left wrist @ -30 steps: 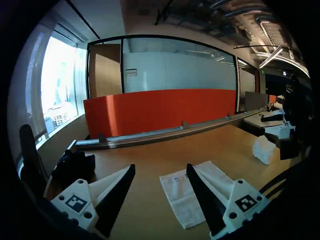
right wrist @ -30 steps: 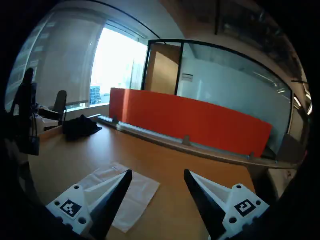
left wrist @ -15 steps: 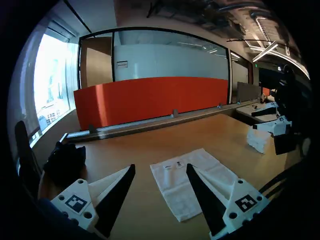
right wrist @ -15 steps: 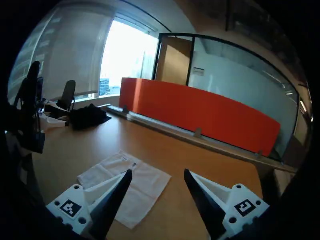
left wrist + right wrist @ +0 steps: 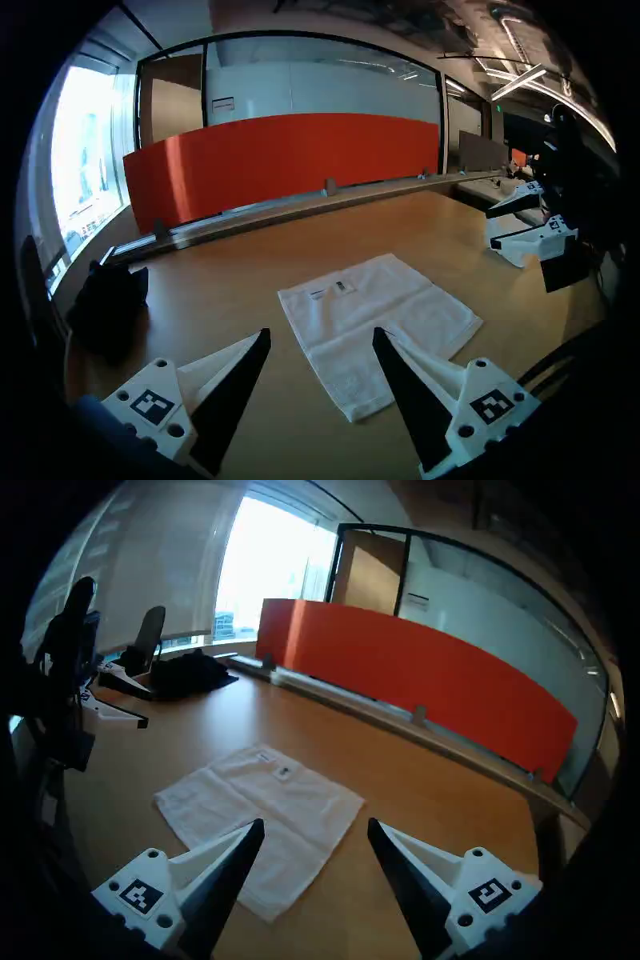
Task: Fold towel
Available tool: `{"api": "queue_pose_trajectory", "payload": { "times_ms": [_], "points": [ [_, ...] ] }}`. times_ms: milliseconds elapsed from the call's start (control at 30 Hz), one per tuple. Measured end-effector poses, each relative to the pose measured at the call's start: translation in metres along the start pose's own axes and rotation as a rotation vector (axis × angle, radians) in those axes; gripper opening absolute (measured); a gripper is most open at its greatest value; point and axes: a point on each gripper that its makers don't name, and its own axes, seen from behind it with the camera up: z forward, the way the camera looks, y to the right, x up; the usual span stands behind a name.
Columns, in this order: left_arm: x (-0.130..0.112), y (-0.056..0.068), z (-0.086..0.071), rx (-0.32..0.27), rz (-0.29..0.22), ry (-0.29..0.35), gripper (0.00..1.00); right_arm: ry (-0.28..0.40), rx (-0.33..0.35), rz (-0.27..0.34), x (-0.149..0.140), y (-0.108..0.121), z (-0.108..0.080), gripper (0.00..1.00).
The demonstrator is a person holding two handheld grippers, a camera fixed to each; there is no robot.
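Towel (image 5: 376,308) lies flat on the table (image 5: 232,272) just ahead of left tool (image 5: 320,333) and right tool (image 5: 314,822), both gaping empty; label (image 5: 344,286) unreadable.

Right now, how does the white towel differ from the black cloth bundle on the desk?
The white rectangular cloth towel is spread flat; the black cloth bundle is heaped and crumpled. The towel lies mid-table just ahead of both grippers' fingers; the bundle sits off by the table's corner near the window. Both rest on the wooden table, and neither is gripped.
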Motion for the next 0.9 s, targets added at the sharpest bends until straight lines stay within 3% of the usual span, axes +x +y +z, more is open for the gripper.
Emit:
{"api": "queue_pose_trajectory", "payload": {
  "times_ms": [300, 900],
  "points": [
    [-0.041, 0.017, 0.016, -0.052, 0.003, -0.081, 0.95, -0.062, 0.041, -0.005, -0.04, -0.015, 0.016, 1.0],
    [-0.108, 0.032, 0.042, -0.112, 0.035, -0.251, 0.95, -0.186, 0.123, -0.001, -0.107, -0.046, 0.037, 1.0]
  ]
}}
